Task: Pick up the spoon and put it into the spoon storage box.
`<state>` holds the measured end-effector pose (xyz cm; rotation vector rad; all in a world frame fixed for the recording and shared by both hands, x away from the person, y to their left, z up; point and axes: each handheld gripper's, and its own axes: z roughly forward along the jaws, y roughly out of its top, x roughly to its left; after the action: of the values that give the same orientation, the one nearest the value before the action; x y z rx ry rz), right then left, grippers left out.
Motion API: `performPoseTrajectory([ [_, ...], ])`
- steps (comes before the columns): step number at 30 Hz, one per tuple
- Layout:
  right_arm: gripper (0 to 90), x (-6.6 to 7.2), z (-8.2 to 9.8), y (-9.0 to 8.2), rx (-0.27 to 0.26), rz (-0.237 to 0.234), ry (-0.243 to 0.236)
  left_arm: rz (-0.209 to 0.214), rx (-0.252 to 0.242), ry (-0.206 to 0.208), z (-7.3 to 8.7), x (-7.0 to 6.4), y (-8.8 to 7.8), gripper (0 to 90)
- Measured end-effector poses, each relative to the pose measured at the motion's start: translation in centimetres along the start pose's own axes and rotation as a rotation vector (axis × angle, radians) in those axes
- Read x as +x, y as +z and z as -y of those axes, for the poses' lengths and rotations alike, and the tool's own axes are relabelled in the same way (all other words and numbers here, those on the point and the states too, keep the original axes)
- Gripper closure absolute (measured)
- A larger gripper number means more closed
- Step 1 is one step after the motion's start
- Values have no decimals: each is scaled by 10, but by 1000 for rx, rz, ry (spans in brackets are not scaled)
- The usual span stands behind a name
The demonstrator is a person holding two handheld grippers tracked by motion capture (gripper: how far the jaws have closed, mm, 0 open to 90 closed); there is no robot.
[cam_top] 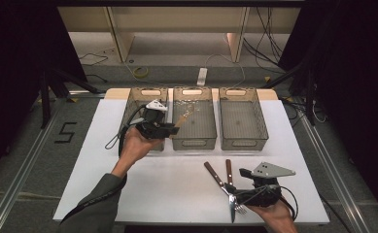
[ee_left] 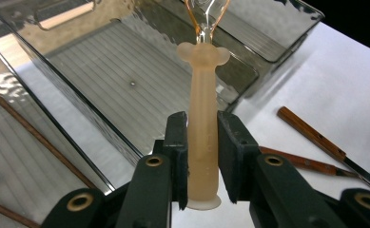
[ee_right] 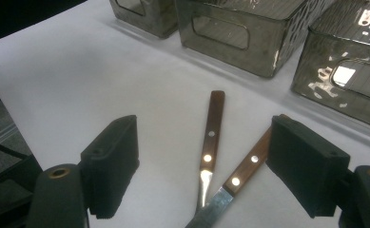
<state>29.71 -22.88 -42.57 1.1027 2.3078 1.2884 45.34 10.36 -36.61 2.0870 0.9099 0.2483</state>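
Left gripper view shows the left hand-held gripper (ee_left: 202, 156) clenched low on a whisk handle (ee_left: 202, 118) over the middle bin (ee_left: 125, 85), where it may pivot and slip; the right hand-held gripper (ee_right: 211, 166) hangs released over two wood-handled utensils (ee_right: 211, 137).

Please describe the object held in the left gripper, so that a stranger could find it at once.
Look at the three grey bins on the white table, then the middle bin. Above its near left corner, the left gripper clamps a whisk; its pale peach handle differs from the wooden-handled cutlery.
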Motion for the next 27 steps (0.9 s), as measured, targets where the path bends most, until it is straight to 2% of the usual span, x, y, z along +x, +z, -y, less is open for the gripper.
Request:
performPoseTrajectory([
  [6, 265, -1, 0, 0, 0, 1, 4, -2, 5, -13, -4, 4, 7, 745],
  [14, 265, 0, 0, 0, 0, 0, 7, 9, -23, -55, -12, 9, 12, 744],
  [19, 265, 0, 0, 0, 0, -1, 3, 2, -15, -57, -20, 12, 20, 744],
  [25, 265, -1, 0, 0, -1, -2, 5, 11, -29, -108, -26, 18, 31, 743],
  [27, 265, -1, 0, 0, 2, -2, 5, 7, -17, -111, -27, 18, 36, 743],
])
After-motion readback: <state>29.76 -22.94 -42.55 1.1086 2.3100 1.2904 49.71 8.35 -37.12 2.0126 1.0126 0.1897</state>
